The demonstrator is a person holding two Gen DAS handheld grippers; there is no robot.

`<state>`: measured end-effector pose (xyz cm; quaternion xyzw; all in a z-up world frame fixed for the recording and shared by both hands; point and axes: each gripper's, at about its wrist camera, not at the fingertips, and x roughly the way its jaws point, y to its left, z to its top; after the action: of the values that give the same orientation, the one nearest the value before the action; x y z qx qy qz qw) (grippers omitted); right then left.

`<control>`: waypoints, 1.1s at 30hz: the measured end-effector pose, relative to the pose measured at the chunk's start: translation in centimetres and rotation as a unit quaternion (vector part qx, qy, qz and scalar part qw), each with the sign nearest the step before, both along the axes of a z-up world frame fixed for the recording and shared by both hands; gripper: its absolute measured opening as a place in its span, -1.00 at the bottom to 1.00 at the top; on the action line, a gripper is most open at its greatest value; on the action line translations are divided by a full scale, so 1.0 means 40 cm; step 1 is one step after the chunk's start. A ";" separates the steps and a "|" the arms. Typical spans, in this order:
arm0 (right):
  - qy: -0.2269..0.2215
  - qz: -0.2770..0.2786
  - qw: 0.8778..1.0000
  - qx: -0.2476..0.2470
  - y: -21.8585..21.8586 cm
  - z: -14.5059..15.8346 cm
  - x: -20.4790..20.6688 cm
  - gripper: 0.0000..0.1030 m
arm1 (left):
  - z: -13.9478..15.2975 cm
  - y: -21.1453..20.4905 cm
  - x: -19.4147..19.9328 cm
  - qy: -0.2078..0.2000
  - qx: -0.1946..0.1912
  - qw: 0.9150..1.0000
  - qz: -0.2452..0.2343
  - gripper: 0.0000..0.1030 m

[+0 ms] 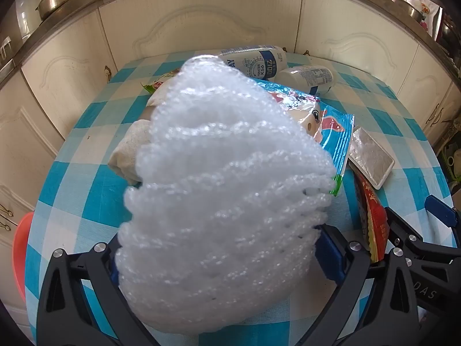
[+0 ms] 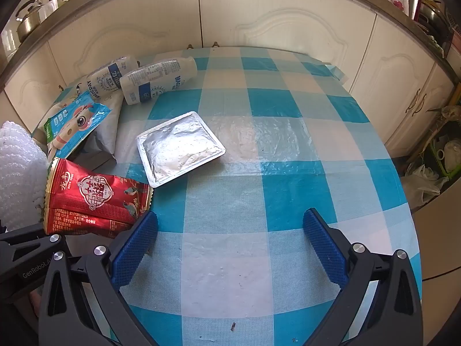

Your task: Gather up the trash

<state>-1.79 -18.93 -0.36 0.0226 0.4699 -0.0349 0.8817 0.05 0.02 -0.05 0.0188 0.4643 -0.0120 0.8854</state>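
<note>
your left gripper (image 1: pixel 219 262) clamps a white foam fruit net (image 1: pixel 219 190) above the checked tablecloth (image 2: pixel 259 201) — its long axis runs away from you. your right gripper (image 2: pixel 230 248) hangs wide open, holding nothing. the two bottles (image 2: pixel 157 79) read "magicday" — both lie on their sides.

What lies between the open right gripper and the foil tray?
Only bare checked tablecloth, seen in the right wrist view, separates the right gripper from the foil tray; the red packet lies off to the left.

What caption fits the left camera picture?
Left gripper holding white foam netting above the checked table.
</note>
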 end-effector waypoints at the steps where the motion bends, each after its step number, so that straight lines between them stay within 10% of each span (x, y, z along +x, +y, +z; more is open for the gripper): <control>1: 0.001 0.000 1.000 0.000 0.000 0.000 0.001 0.93 | 0.001 0.000 0.000 -0.003 0.001 1.000 0.000 0.93; 15: -0.001 -0.006 1.000 0.000 -0.001 0.000 -0.005 0.93 | 0.009 0.021 -0.056 -0.003 0.006 1.000 0.000 0.93; 33: -0.086 -0.025 0.996 0.003 0.002 0.153 -0.205 0.92 | 0.226 0.098 -0.252 -0.135 0.009 0.990 0.031 0.93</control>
<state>-9.99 -18.84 5.75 0.0396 0.3916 -0.0536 0.9177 -10.04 3.94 8.98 0.0140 0.3409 0.0227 0.9397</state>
